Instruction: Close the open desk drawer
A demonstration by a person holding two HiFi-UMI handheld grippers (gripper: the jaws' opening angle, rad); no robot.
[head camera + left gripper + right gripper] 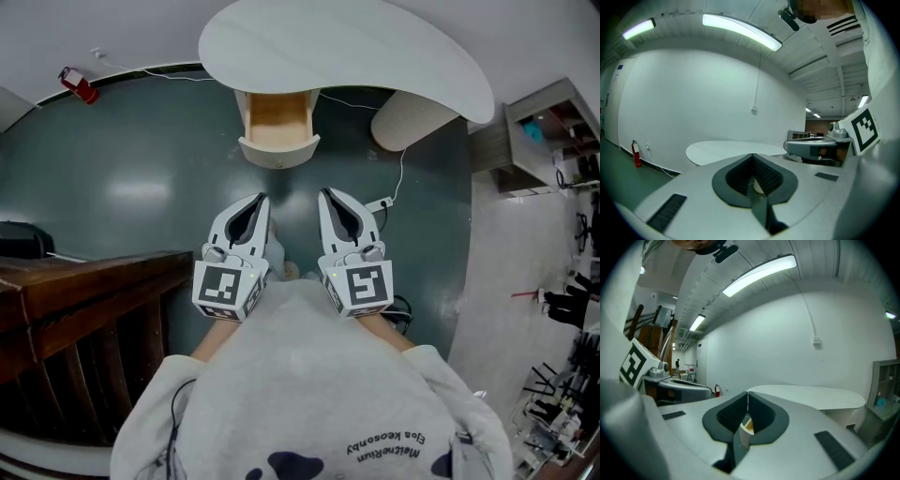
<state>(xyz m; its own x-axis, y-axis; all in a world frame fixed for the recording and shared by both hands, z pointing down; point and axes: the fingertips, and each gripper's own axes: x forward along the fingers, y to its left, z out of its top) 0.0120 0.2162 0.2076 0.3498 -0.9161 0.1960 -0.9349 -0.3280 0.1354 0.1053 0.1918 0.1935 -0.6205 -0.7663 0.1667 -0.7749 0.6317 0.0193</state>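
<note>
Under the white curved desk top a drawer stands pulled out, its pale wood inside showing behind a white front. Both grippers hover side by side above the dark green floor, short of the drawer and pointing at it. My left gripper is shut and empty, just below the drawer's front. My right gripper is also shut and empty, slightly right of the drawer. In the left gripper view the jaws meet at the tip before the desk top. The right gripper view shows shut jaws, with a bit of the drawer behind them.
The desk's round white leg stands right of the drawer. A white cable and power strip lie on the floor by the right gripper. Dark wooden furniture fills the lower left. A red fire extinguisher sits by the far wall, and shelving stands at the right.
</note>
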